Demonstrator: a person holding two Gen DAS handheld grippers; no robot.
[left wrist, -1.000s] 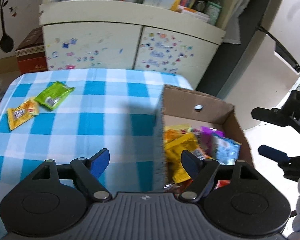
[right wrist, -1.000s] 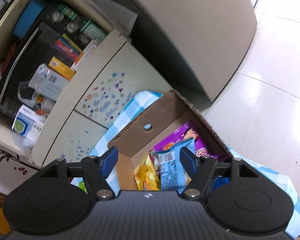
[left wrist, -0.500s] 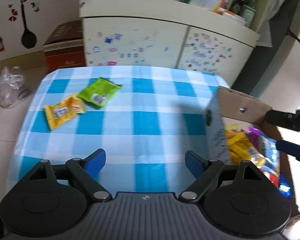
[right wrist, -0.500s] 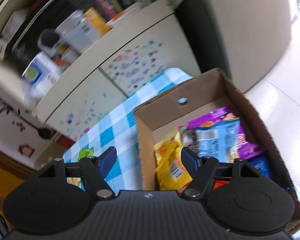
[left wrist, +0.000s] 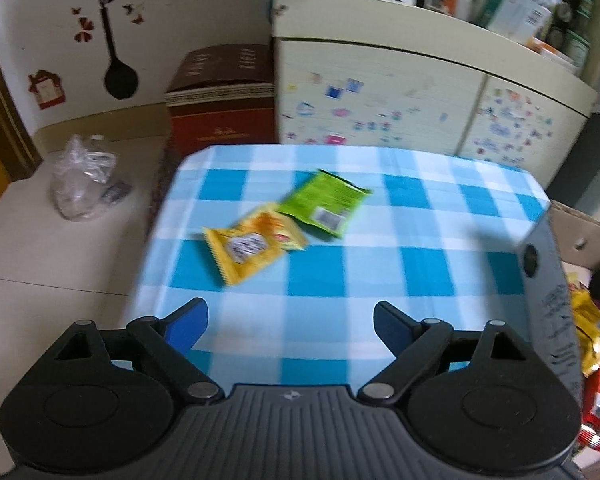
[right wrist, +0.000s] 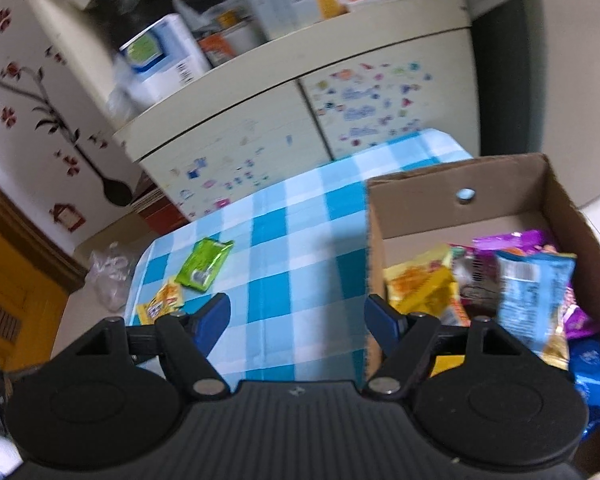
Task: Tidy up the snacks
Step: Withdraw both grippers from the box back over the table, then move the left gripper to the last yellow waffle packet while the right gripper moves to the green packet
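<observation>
Blue-and-white checked tablecloth [left wrist: 324, 280] filled the left wrist view. The left gripper [left wrist: 290, 322], empty, jaws opening, faced 2 loose packets: a yellow foil snack packet [left wrist: 252, 248] touching a green foil snack packet [left wrist: 324, 204]. Judged step: reaching for a pick-up; next, descend and close.

Right wrist view: the right gripper [right wrist: 296, 322], empty, jaws opening, hung beside the brown cardboard box [right wrist: 420, 188] holding several snacks.
</observation>
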